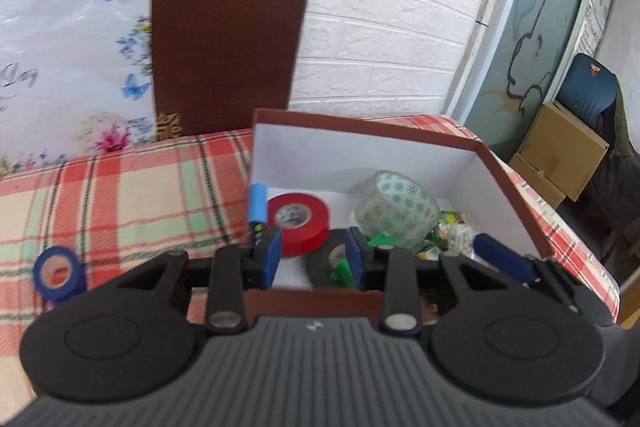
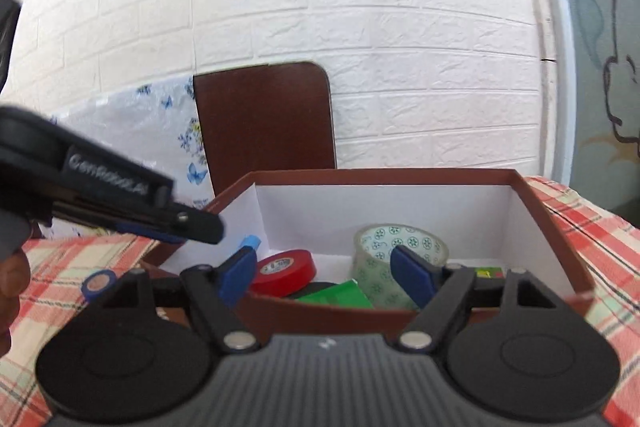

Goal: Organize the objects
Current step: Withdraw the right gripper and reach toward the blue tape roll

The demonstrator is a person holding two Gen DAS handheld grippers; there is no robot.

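Note:
A brown box (image 1: 500, 163) with a white inside stands on the plaid cloth; it also shows in the right wrist view (image 2: 560, 223). In it lie a red tape roll (image 1: 300, 223), a clear patterned tape roll (image 1: 396, 207), a black tape roll (image 1: 324, 263), a blue-capped marker (image 1: 257, 205) and green packets (image 1: 448, 231). My left gripper (image 1: 314, 257) is open and empty over the box's near edge. My right gripper (image 2: 326, 273) is open and empty at the near wall. A blue tape roll (image 1: 58, 273) lies on the cloth left of the box.
A brown chair back (image 1: 224, 47) and a floral plastic sheet (image 1: 68, 59) stand behind the table against the white brick wall. Cardboard boxes (image 1: 556, 151) and a blue chair sit off the table's right edge. The left gripper's body (image 2: 100, 195) crosses the right wrist view.

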